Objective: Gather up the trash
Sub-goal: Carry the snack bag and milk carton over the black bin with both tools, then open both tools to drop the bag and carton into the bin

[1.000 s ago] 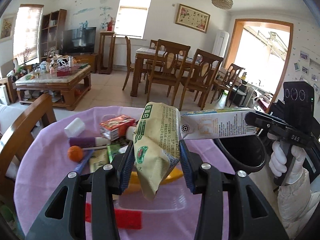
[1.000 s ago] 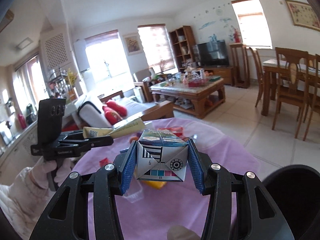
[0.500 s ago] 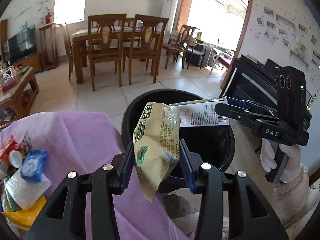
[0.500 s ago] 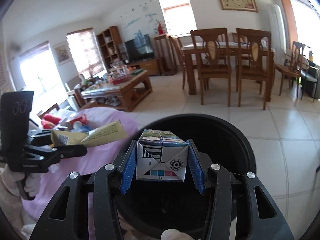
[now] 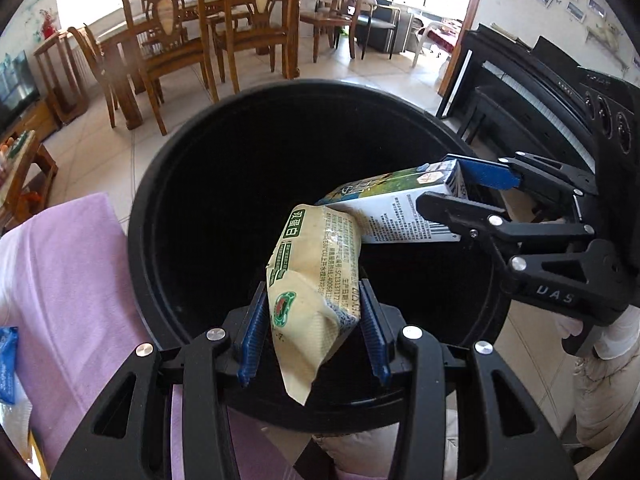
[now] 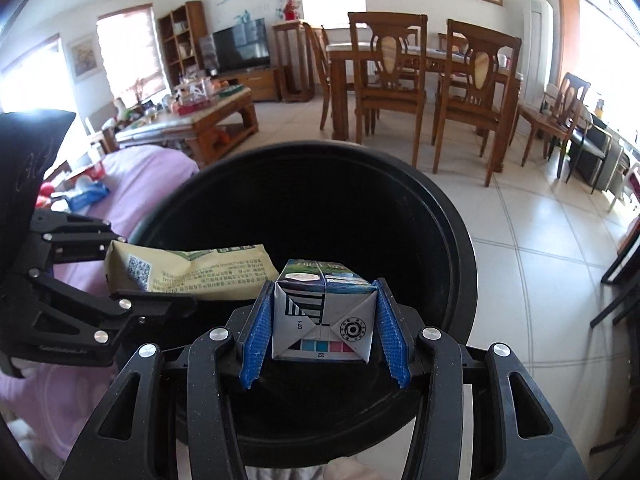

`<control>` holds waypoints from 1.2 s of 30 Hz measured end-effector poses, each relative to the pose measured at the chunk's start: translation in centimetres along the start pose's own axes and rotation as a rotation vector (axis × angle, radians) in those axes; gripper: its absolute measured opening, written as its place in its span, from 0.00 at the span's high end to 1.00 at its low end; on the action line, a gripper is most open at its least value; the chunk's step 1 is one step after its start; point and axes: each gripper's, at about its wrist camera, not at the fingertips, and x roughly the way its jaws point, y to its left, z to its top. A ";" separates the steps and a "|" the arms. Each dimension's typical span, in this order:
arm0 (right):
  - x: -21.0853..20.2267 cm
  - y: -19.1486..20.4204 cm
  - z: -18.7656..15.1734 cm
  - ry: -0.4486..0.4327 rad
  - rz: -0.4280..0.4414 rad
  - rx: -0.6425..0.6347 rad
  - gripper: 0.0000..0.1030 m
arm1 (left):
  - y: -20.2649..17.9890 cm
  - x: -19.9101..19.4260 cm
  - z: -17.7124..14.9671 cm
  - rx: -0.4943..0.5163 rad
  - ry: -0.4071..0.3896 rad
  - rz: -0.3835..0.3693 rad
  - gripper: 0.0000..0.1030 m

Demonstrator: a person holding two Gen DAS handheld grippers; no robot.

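Black trash bin (image 5: 152,208) gapes below both grippers: left gripper (image 5: 314,330) clamps a snack bag (image 5: 316,280), right gripper (image 6: 322,334) clamps a milk carton (image 6: 320,320) (both over the opening). Drop step; jaws should open next.

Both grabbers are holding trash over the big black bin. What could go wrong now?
1. The yellow snack bag in the left gripper and the milk carton in the right gripper nearly touch, so one might knock the other.
2. The bag's tail hangs near the bin rim by the purple cloth; it might snag there.
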 end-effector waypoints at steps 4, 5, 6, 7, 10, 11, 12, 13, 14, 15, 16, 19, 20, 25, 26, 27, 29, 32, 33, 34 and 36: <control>1.0 0.3 -0.5 0.016 -0.005 -0.017 0.53 | -0.3 0.8 -0.3 0.001 0.022 0.001 0.59; 1.3 0.6 -0.6 0.017 -0.010 -0.022 0.53 | -0.3 1.2 -0.3 0.002 0.028 0.004 0.58; 1.5 0.8 -0.8 0.019 -0.013 -0.026 0.53 | -0.3 1.3 -0.4 0.004 0.034 0.005 0.58; 1.7 0.7 -0.9 0.022 -0.013 -0.028 0.53 | -0.4 1.5 -0.4 0.004 0.039 0.007 0.58; 2.3 0.7 -1.2 0.027 -0.016 -0.034 0.53 | -0.5 1.8 -0.5 0.006 0.045 0.010 0.58; 2.4 1.0 -1.3 0.027 -0.023 -0.041 0.53 | -0.6 2.0 -0.6 0.012 0.057 0.015 0.58; 2.6 0.9 -0.8 0.029 -0.027 -0.042 0.53 | -0.6 2.1 -0.6 0.017 0.071 0.019 0.58; 2.6 1.0 -0.6 0.029 -0.029 -0.042 0.53 | -0.6 2.2 -0.5 0.019 0.079 0.020 0.58; 2.7 1.2 -0.7 0.030 -0.031 -0.042 0.53 | -0.6 2.2 -0.5 0.023 0.084 0.024 0.58; 2.7 1.0 -0.6 0.030 -0.032 -0.041 0.53 | -0.6 2.3 -0.5 0.026 0.089 0.026 0.58; 2.7 0.8 -0.6 0.030 -0.032 -0.042 0.52 | -0.7 2.3 -0.5 0.031 0.094 0.029 0.58; 2.8 0.8 -0.5 0.033 -0.038 -0.048 0.52 | -0.7 2.3 -0.7 0.036 0.104 0.036 0.56; 2.8 1.0 -0.5 0.033 -0.041 -0.049 0.52 | -0.7 2.2 -0.7 0.035 0.104 0.031 0.56; 3.0 1.4 -0.7 0.032 -0.059 -0.060 0.52 | -0.5 2.1 -0.6 0.043 0.097 0.017 0.56; 3.0 1.5 -0.7 0.032 -0.060 -0.061 0.52 | -0.5 2.1 -0.7 0.044 0.095 0.015 0.56; 3.1 1.6 -0.7 0.033 -0.061 -0.061 0.52 | -0.4 2.1 -0.7 0.046 0.092 0.013 0.56; 3.1 1.7 -0.8 0.033 -0.063 -0.061 0.52 | -0.4 2.1 -0.6 0.052 0.088 0.013 0.56; 3.2 1.9 -0.8 0.033 -0.066 -0.061 0.52 | -0.4 1.9 -0.9 0.059 0.081 0.017 0.56; 3.1 1.9 -0.9 0.032 -0.067 -0.062 0.52 | -0.5 1.8 -0.9 0.060 0.079 0.015 0.53; 3.2 2.0 -0.9 0.033 -0.067 -0.063 0.51 | -0.6 1.7 -1.0 0.064 0.072 0.013 0.50; 3.1 2.1 -0.9 0.036 -0.063 -0.063 0.49 | -0.7 1.2 -1.2 0.074 0.053 0.020 0.34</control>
